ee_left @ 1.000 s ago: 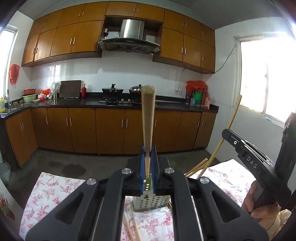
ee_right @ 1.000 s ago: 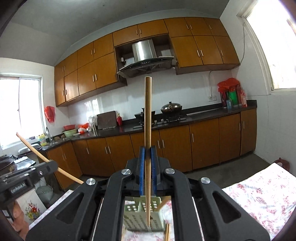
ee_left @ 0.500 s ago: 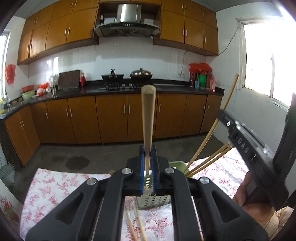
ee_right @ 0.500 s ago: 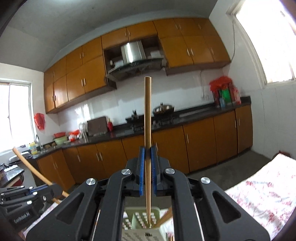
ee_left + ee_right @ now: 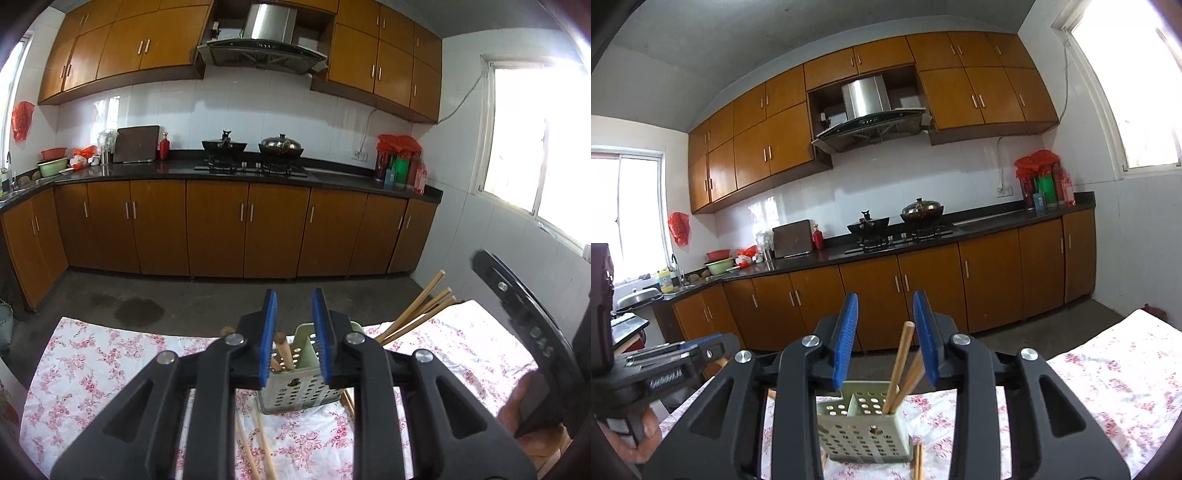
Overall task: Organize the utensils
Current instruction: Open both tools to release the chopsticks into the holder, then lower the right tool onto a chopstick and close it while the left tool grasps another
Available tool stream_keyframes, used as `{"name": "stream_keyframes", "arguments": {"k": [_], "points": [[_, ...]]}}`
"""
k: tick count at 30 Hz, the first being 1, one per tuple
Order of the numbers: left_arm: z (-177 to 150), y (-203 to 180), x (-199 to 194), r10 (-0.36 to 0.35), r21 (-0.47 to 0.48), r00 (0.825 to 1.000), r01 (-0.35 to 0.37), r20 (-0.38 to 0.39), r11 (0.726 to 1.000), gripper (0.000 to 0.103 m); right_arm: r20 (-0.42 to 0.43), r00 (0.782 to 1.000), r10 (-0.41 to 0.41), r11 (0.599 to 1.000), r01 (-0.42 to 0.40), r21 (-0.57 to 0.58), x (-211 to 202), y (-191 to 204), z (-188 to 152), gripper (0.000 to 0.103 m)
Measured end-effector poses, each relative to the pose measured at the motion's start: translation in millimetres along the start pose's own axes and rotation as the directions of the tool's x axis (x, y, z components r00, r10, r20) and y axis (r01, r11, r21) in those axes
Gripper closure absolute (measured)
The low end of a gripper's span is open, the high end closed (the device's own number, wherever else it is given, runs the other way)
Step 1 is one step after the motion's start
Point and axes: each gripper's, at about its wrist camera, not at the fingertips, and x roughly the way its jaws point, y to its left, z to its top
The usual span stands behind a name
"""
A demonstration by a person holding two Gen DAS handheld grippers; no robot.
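Both grippers, left and right, now released with fingers spread, chopsticks dropped from their earlier grasp into the green perforated holder on the floral desk; loose ones remaining.

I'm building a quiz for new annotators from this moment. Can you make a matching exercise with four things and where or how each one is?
Things:
1. left gripper
2. utensil holder
3. loose chopsticks
4. two pots

States or places:
A. on the stove
B. standing on the floral cloth with chopsticks inside
C. jaws open, holding nothing
D. lying flat on the floral cloth

Pairs: 1-C, 2-B, 3-D, 4-A
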Motion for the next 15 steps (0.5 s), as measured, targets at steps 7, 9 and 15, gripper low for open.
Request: {"name": "stream_keyframes", "arguments": {"k": [7, 9, 15], "points": [[-34.5, 20.5, -50.4, 0.059, -0.031, 0.998, -0.058, 0.014, 0.998, 0.068, -0.192, 0.98, -0.052, 0.998, 0.047, -0.031, -20.5, -20.7, -37.5, 0.065], [-61.4, 31.9, -51.6, 0.101, -0.034, 0.994, -0.102, -0.04, 0.994, 0.067, -0.367, 0.928, -0.066, 0.997, 0.05, -0.053, -6.9, -28.2, -75.7, 0.066], [-142.4, 64.5, -20.1, 0.123, -0.109, 0.953, -0.159, -0.278, 0.981, 0.07, -0.673, 0.739, -0.015, 1.0, 0.013, -0.008, 23.5, -33.5, -166.0, 0.084]]}}
